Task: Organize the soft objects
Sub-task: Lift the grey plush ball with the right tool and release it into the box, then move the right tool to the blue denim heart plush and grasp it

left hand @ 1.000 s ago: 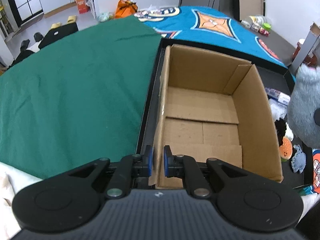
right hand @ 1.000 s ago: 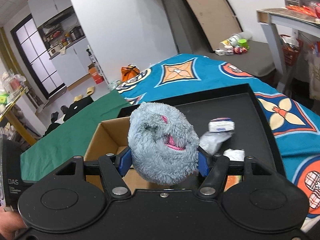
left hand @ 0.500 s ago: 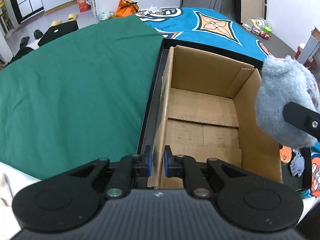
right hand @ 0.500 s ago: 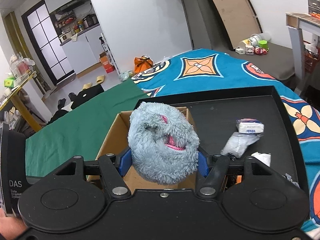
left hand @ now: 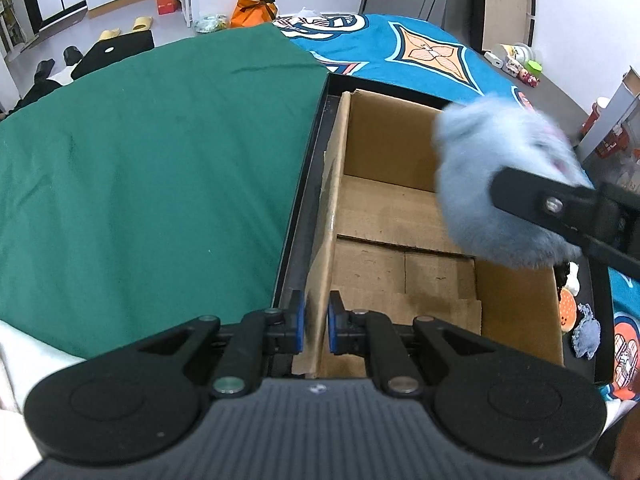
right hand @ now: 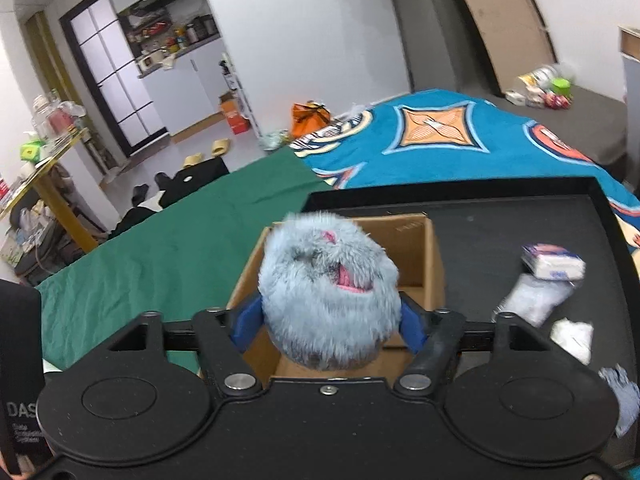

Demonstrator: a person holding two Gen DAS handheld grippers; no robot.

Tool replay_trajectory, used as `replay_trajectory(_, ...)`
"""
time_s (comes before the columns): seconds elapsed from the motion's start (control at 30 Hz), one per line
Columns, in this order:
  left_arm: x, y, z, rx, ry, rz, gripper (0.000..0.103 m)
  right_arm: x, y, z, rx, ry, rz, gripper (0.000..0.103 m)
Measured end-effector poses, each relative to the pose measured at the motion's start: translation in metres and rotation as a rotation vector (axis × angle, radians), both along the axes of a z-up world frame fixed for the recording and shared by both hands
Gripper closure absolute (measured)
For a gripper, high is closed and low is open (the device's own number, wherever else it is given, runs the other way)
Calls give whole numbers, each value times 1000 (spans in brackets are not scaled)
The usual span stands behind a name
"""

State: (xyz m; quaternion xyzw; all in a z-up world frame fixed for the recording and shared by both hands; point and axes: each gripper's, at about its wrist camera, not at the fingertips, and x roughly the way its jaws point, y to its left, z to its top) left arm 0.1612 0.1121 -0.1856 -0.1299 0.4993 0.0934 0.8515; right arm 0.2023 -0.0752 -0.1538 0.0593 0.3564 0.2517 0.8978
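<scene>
The fluffy blue plush (right hand: 330,296) has swung in from beyond the box's right wall and now hangs over the cardboard box (left hand: 384,216), above its right half, while the right gripper (right hand: 329,320) that carries it has slid across with it. Its jaws are opening right now, the blue pads pulling away from the plush's flanks, with the toy still sitting between them and looking ready to drop. The left gripper (left hand: 316,322) has not shifted at all: it is clamped tight on the near end of the box's left wall, pinning the box on the black tray (left hand: 308,184). The risk, as I read it, is the plush's position: it sits close to the right wall of the box, so if it rolls off one pad late it could catch that rim and tumble out onto the tray, among the small soft bits (left hand: 586,330) lying to the right of the box. Its long fur could also cling to a pad and drag the toy sideways as the hand pulls back. And if the left clamp slips, a bump from the falling plush might skew the light box. As for pose, the right gripper tilts forward and down over the box's near right corner; the left gripper points steeply down at the box's near left corner, fingers straddling the cardboard.
</scene>
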Motion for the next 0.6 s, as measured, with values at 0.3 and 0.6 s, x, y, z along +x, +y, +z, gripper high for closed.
replay_trajectory(0.3, -2, -1, 3, 18, -9, 6, 92, -5, -10, 1, -4, 9, -15, 23)
replay_trajectory(0.6, -5, -12, 14, 85, -36, 4, 89, -9, -62, 24, 11, -19, -45, 18)
